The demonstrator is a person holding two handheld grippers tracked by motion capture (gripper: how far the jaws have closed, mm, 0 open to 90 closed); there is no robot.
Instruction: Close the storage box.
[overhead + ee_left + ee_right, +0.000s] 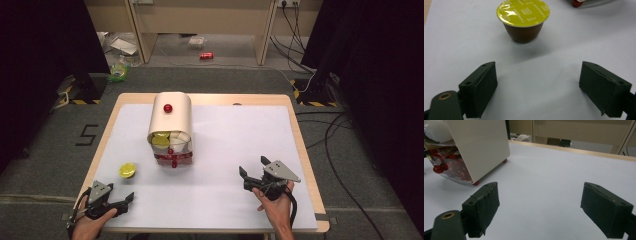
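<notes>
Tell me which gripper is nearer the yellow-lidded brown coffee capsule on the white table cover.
Left. The left gripper sits just below the coffee capsule, jaws open toward it; the right gripper is far across the table.

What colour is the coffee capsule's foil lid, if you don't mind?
Yellow, on a brown capsule; clearest in the left gripper view.

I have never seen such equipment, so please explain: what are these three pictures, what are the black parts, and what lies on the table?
There is no robot arm: a person holds a two-jaw tool in each hand. The high view looks down on the left tongs and the right tongs. The other two pictures come from cameras riding on each tool, looking along its black jaws. On the white table stand a cream box with a red knob and one yellow-lidded capsule. Both tongs are open and hold nothing.
</notes>
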